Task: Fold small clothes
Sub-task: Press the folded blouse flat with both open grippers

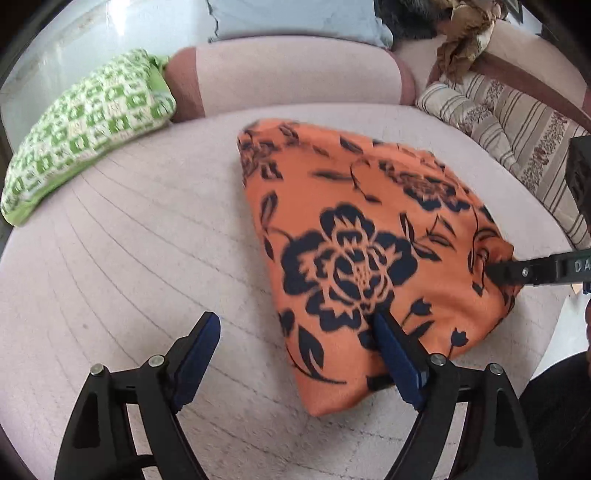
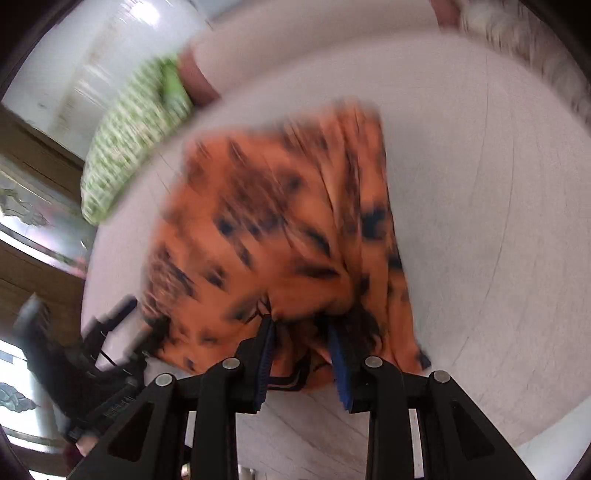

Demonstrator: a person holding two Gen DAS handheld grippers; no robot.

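Observation:
An orange garment (image 1: pixel 354 251) with dark blue flowers lies partly raised on the pale round cushion (image 1: pixel 140 229). My left gripper (image 1: pixel 295 321) is open over the garment's near left edge, holding nothing. My right gripper (image 1: pixel 495 271) comes in from the right and is shut on the garment's right corner. In the right wrist view the garment (image 2: pixel 280 229) is blurred and hangs bunched from my right gripper (image 2: pixel 303 325), cloth pinched between the blue pads (image 2: pixel 341 365). The left gripper (image 2: pixel 122 325) shows at lower left there.
A green and white patterned pillow (image 1: pixel 85 125) lies at the cushion's far left. Striped pillows (image 1: pixel 509 125) lie at the far right. A pink backrest (image 1: pixel 288 77) stands behind, with crumpled brown cloth (image 1: pixel 465 33) on top right.

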